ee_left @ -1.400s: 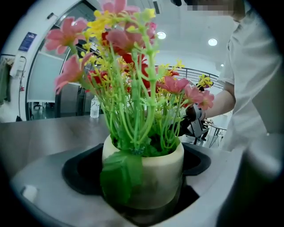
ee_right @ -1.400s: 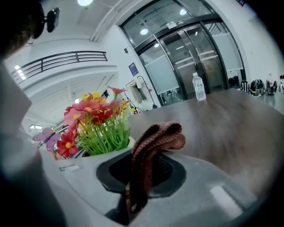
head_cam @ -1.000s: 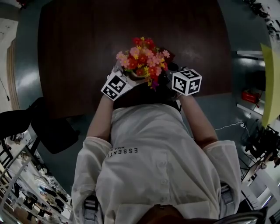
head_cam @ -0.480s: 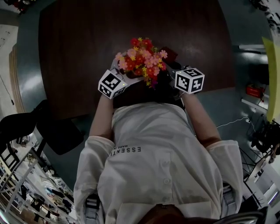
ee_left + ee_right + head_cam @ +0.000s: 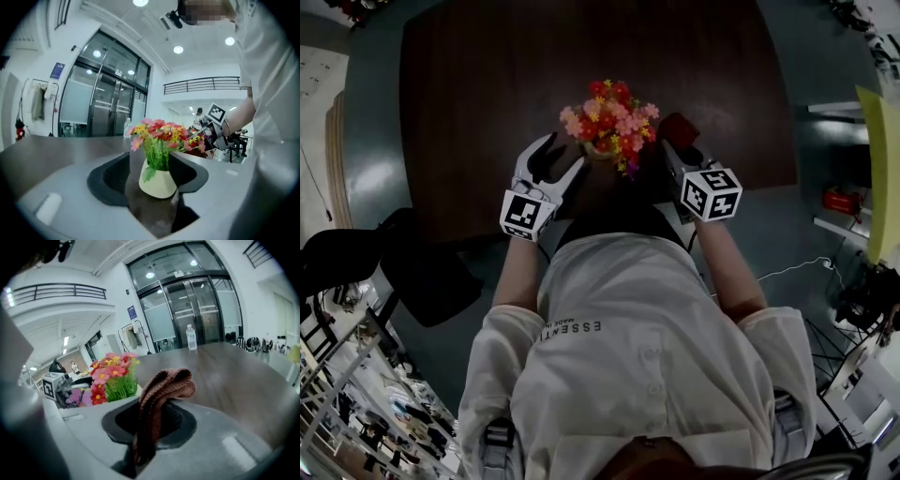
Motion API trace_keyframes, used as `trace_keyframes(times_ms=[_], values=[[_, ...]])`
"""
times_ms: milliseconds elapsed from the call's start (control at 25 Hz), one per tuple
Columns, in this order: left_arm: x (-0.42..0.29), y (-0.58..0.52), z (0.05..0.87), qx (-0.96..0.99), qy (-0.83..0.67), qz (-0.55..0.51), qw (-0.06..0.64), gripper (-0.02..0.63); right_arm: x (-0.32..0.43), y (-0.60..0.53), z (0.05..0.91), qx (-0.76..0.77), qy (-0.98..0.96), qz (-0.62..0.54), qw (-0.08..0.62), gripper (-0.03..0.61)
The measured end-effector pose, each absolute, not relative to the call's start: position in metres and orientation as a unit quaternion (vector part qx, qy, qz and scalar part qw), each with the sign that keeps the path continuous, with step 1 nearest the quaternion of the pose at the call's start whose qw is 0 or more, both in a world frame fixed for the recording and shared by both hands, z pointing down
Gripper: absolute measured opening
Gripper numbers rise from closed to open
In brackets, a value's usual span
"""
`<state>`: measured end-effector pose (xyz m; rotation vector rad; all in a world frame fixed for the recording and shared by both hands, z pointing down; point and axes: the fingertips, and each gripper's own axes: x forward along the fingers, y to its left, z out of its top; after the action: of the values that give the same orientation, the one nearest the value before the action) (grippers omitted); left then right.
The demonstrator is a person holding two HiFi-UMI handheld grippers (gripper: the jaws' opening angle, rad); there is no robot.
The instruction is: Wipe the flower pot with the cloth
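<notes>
- One cream flower pot [image 5: 158,182], filled with pink, red and yellow flowers [image 5: 609,117], stands on the dark wooden table [image 5: 478,84]. It is just ahead of the jaws of the left gripper [image 5: 562,157], in line with the gap between them.
- Those jaws stand apart and have just been closing. Nothing sits between the pads, and neither pad presses on the pot.
- Seen from the right gripper [image 5: 677,150], the pot stands forward of the jaws and to their left, near but not touching.
- The right jaws are clenched on the reddish-brown knitted cloth [image 5: 161,392], which bunches up above the pads and hangs down between them.
- Cloth and pot are apart. In the head view the flowers lie between the two grippers.
- Behind the jaws of each gripper sits a cube with square markers [image 5: 711,192].
- Far beyond the right jaws, a clear bottle [image 5: 191,339] stands on the table in front of glass doors [image 5: 197,310].
</notes>
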<state>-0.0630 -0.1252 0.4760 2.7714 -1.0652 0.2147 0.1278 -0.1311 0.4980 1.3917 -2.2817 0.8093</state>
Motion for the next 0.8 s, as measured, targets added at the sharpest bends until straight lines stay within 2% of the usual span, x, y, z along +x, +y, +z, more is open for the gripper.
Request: trace_keyframes(times_ms=[120, 240, 360, 800], values=[[-0.066, -0.106, 0.454, 0.916, -0.397, 0.054, 0.037, 0.169, 0.13, -0.111, 0.498, 0.487, -0.813, 0.261, 0.186, 0.048], [-0.077, -0.091, 0.438, 0.89, -0.454, 0.037, 0.039, 0.01, 0.128, -0.093, 0.496, 0.479, -0.821, 0.25, 0.184, 0.048], [-0.082, -0.076, 0.415, 0.867, -0.494, 0.021, 0.06, 0.011, 0.127, -0.073, 0.489, 0.475, -0.826, 0.246, 0.177, 0.048], [-0.06, 0.027, 0.377, 0.839, -0.54, 0.02, 0.065, 0.011, 0.129, 0.042, 0.443, 0.431, -0.863, 0.199, 0.171, 0.048]])
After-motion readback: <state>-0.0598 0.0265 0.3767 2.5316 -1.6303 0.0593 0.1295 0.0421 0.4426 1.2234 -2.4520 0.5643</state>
